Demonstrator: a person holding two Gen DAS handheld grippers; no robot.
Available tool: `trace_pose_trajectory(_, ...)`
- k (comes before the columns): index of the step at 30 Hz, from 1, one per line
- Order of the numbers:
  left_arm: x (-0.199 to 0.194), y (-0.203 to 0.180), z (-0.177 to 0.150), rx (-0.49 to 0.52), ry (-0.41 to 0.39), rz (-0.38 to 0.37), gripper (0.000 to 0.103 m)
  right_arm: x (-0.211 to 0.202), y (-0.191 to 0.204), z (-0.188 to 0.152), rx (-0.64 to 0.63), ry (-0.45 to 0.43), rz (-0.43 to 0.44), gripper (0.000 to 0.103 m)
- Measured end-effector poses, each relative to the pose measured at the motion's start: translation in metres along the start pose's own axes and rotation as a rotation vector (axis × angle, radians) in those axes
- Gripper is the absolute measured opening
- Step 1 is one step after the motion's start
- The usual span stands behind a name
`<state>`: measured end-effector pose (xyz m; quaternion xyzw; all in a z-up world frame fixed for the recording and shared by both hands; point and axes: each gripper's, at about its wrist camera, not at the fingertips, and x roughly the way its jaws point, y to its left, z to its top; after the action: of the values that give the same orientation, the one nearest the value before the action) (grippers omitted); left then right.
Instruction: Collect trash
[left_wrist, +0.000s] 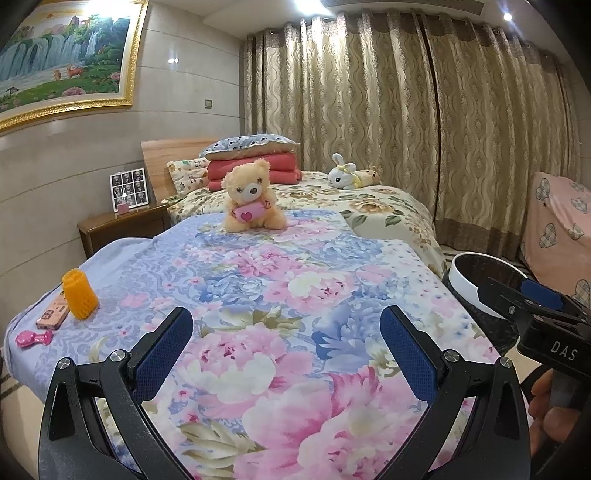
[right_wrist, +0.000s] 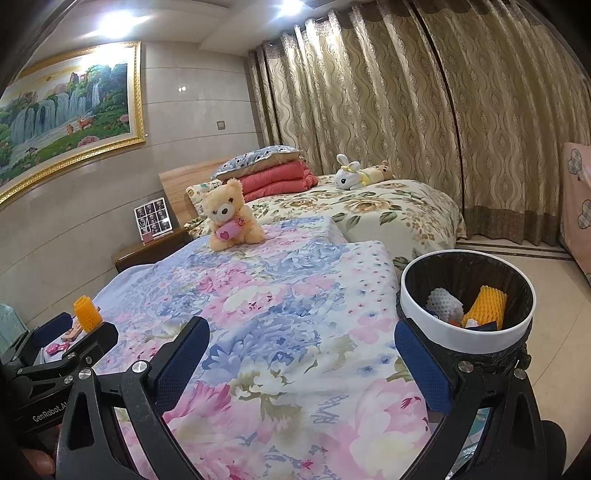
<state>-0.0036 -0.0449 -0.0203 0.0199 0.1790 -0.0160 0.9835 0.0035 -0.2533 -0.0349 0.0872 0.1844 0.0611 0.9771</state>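
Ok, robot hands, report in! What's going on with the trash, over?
Left gripper open, empty. Right gripper open, empty. Orange foam net upright on the bed, not collected; bin already holds two nets. Path clear.

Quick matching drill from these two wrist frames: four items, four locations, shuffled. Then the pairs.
Items
1. orange foam fruit net
2. beige plush teddy bear
3. white plush rabbit
4. yellow foam fruit net

Locations
A. inside the white-rimmed bin with black liner
B. on the far cream floral bedspread
C. mid-bed, far end of the pink-blue floral quilt
D. upright at the quilt's near left corner, beside a pink phone

Pairs: 1-D, 2-C, 3-B, 4-A
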Motion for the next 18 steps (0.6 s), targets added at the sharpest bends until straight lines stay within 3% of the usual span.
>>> trace_pose_trajectory(18, 0.0009, -0.0014, -0.0021, 0.001, 0.005, -0.011, 0.103, -0.0017, 0.0013, -0.0002, -0.001, 0.003, 0.000, 0.101)
